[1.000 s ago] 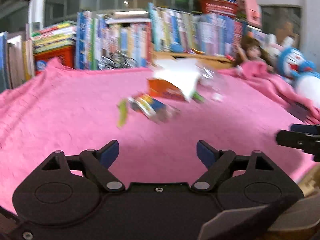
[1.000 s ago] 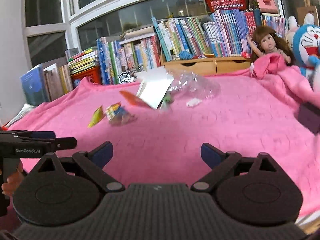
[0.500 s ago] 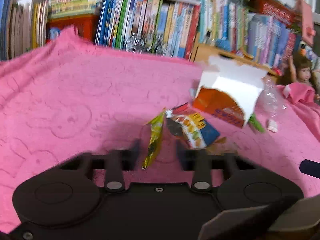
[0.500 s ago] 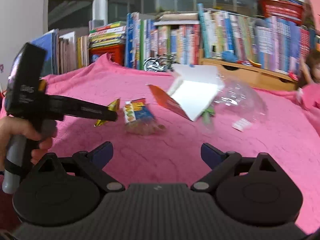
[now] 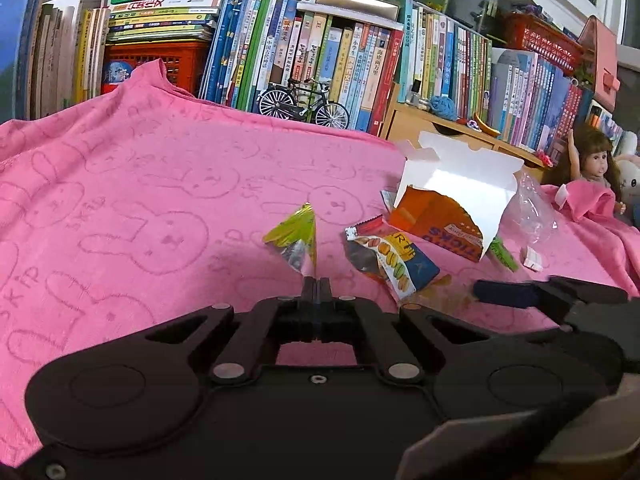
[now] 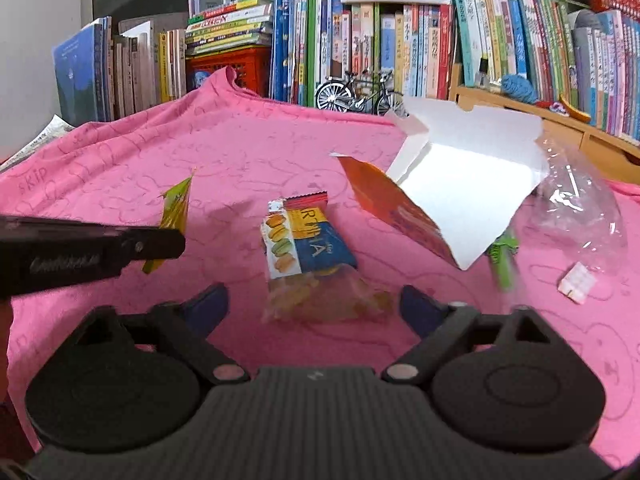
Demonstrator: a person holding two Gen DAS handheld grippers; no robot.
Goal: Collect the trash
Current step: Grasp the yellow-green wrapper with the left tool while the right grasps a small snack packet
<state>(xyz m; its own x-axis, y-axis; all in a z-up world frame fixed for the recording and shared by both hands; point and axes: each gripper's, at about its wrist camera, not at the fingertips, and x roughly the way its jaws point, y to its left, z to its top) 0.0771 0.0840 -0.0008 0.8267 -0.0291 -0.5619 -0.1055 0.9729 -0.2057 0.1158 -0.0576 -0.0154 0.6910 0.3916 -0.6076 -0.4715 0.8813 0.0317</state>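
Foil of the yellow-green wrapper (image 5: 294,234), light and crinkly, is pinching flat in the closed left tool (image 5: 317,285); the right tool (image 6: 314,304), gaping wide, is framing the limp, slippery macaron packet (image 6: 308,248) at 12 o'clock.

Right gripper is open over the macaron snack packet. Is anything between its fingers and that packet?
Nothing visible. The right gripper is open with the blue-and-orange macaron snack packet lying directly ahead on the pink blanket. The left gripper, shut on the yellow-green wrapper, stays off to the side.
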